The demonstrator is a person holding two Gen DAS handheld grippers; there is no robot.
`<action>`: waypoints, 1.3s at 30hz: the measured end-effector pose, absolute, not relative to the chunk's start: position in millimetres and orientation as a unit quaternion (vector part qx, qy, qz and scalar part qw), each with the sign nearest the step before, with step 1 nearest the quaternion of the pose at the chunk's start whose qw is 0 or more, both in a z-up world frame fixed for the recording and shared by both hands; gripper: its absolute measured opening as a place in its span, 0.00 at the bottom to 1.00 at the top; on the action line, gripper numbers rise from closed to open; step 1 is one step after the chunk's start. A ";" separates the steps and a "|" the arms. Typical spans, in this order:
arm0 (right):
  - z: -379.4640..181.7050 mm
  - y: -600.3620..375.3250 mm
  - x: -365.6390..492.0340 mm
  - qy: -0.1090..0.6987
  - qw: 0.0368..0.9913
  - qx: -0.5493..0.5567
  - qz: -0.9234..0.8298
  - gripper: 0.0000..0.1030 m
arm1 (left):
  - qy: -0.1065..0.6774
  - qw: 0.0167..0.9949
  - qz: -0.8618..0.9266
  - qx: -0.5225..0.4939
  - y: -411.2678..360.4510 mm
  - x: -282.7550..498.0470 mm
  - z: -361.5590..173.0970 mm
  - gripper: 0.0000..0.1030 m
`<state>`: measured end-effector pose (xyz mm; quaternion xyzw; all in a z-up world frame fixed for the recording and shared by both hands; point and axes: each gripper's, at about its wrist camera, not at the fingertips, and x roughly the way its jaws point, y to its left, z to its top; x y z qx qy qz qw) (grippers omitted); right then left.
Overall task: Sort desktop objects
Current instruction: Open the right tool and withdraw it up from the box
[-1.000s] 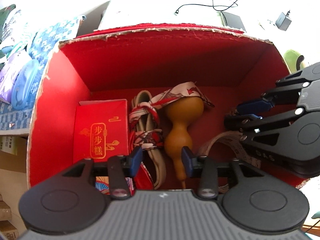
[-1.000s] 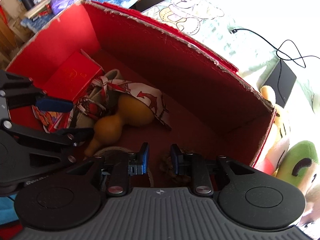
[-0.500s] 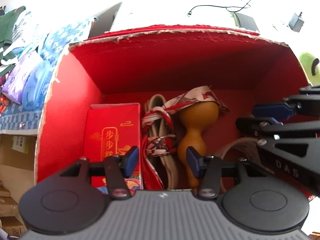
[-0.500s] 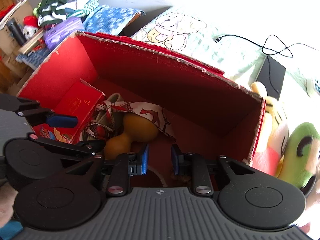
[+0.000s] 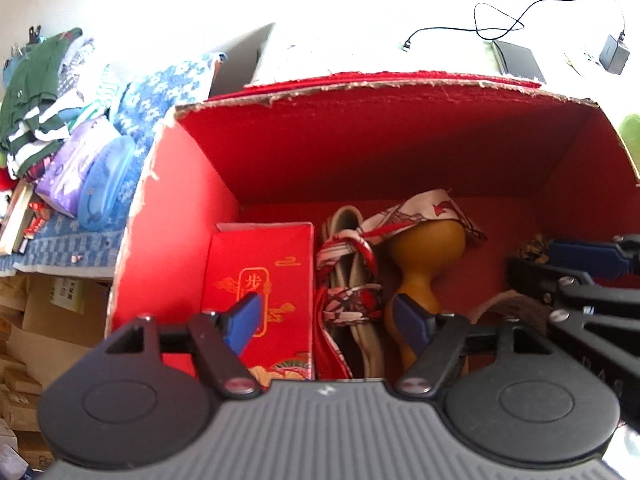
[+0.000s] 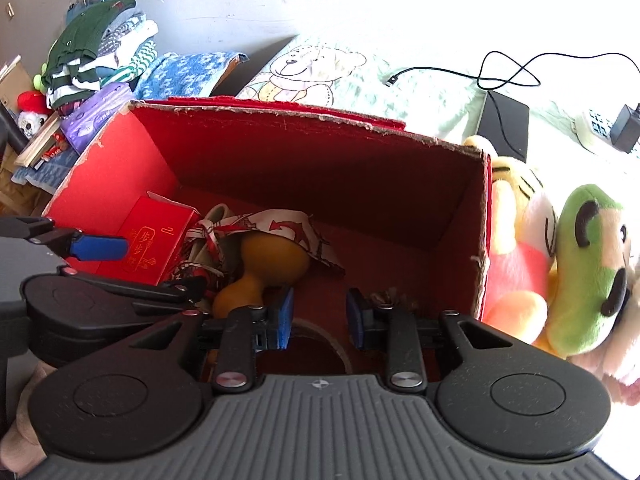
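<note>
While both grippers hover empty above the box (image 5: pixel 400 148), left gripper (image 5: pixel 328 322) wide apart, right gripper (image 6: pixel 319 316) partly spread, the gourd (image 5: pixel 424 256) lies inside under a scarf (image 5: pixel 412 212). Probably light, hard, slick: take its narrow waist. Tall walls crowd any approach.

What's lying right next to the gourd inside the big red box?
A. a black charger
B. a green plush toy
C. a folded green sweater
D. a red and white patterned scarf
D: the scarf is draped over and beside the gourd on the floor of the red box; the plush, charger and sweater all sit outside it.
</note>
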<state>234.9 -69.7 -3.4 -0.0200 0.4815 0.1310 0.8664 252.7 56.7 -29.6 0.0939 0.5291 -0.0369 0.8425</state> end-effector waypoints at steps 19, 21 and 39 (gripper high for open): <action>9.6 -78.9 212.2 0.469 0.879 0.019 0.086 0.29 | 0.528 0.843 -0.018 0.095 55.9 241.5 -19.2 0.72; 11.0 -80.6 208.2 0.469 0.878 0.029 0.088 0.29 | 0.534 0.841 -0.013 0.091 57.9 239.1 -18.0 0.72; 55.7 -92.3 135.7 0.387 0.915 0.018 0.115 0.36 | 0.478 0.875 0.042 0.063 58.3 151.0 32.0 0.88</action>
